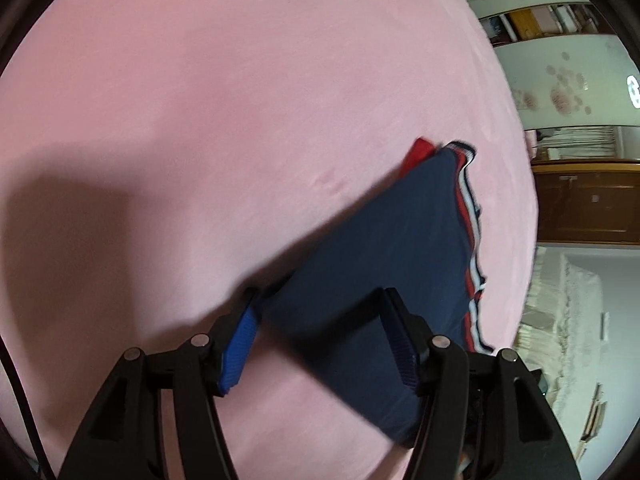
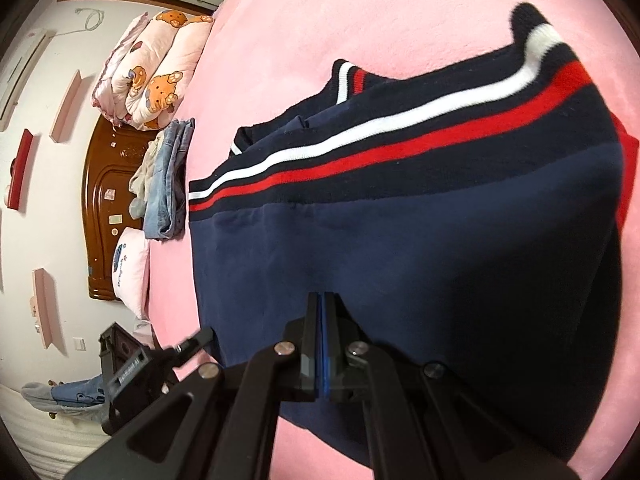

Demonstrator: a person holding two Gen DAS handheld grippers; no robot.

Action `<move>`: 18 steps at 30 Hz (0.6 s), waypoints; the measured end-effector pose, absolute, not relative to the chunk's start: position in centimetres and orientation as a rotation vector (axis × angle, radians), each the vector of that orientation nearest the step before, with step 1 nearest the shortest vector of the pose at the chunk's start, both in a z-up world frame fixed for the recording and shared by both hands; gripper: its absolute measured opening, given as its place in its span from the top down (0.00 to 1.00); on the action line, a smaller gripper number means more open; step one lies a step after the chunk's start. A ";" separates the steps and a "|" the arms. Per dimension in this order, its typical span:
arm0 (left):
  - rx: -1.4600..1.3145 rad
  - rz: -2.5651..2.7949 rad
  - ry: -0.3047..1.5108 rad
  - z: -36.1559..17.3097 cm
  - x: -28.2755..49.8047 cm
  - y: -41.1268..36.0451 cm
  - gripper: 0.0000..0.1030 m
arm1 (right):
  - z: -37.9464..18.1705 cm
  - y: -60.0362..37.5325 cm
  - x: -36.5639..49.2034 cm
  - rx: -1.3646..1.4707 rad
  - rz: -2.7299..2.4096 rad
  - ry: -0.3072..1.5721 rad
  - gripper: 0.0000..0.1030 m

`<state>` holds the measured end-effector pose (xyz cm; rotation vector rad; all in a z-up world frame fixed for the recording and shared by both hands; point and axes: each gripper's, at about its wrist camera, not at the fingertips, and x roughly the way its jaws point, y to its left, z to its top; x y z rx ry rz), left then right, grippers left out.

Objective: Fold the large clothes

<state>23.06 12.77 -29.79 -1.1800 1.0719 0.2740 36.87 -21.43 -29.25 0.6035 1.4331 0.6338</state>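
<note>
1. Left gripper [image 1: 320, 340]: jaws apart, nothing pressed between the blue pads [image 1: 240, 344]. A corner of the folded navy knit sweater with white and red striped hem [image 1: 384, 240] lies under and just ahead of the gap, on the pink plush bed cover [image 1: 200, 100]. Frame is motion-blurred.
2. Right gripper [image 2: 322, 344]: jaws together, pads meeting. It sits over the near edge of the sweater [image 2: 400, 240]; I cannot tell whether any cloth is pinched.
3. Location: the sweater lies flat on the bed, already doubled over, striped band on the far side from the right gripper.
4. Handling (judgement): soft, limp knit, moderately heavy for cloth and not fragile. It will sag and drag when lifted and may spring out of a fold. The plush cover probably gives friction, so lift, don't slide. Best holds: the two near corners or the thicker ribbed hem, pinching all layers together.
5. Left wrist view only: the sweater's outline against open bed, and a red layer [image 1: 420, 156] peeking out at its far corner.
6. Right wrist view only: the stripe detail, the left gripper's body [image 2: 132, 372] just to the left, plus folded blue jeans [image 2: 168, 184] and a bear-print quilt [image 2: 156, 68] well beyond.
</note>
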 end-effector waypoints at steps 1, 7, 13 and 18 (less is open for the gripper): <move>-1.185 0.259 1.059 -29.8 23.6 12.9 0.43 | -29.2 -21.3 36.9 0.602 0.629 1.432 1.00; -1.146 0.255 1.029 -29.4 26.0 12.3 0.82 | -29.6 -21.2 37.0 0.658 0.595 1.424 1.00; -0.880 0.136 0.935 -23.9 27.3 9.0 0.88 | -29.7 -21.1 37.1 0.673 0.587 1.423 1.00; -0.730 -0.067 0.881 -19.3 28.4 4.9 0.89 | -30.0 -21.0 37.1 0.679 0.598 1.429 1.00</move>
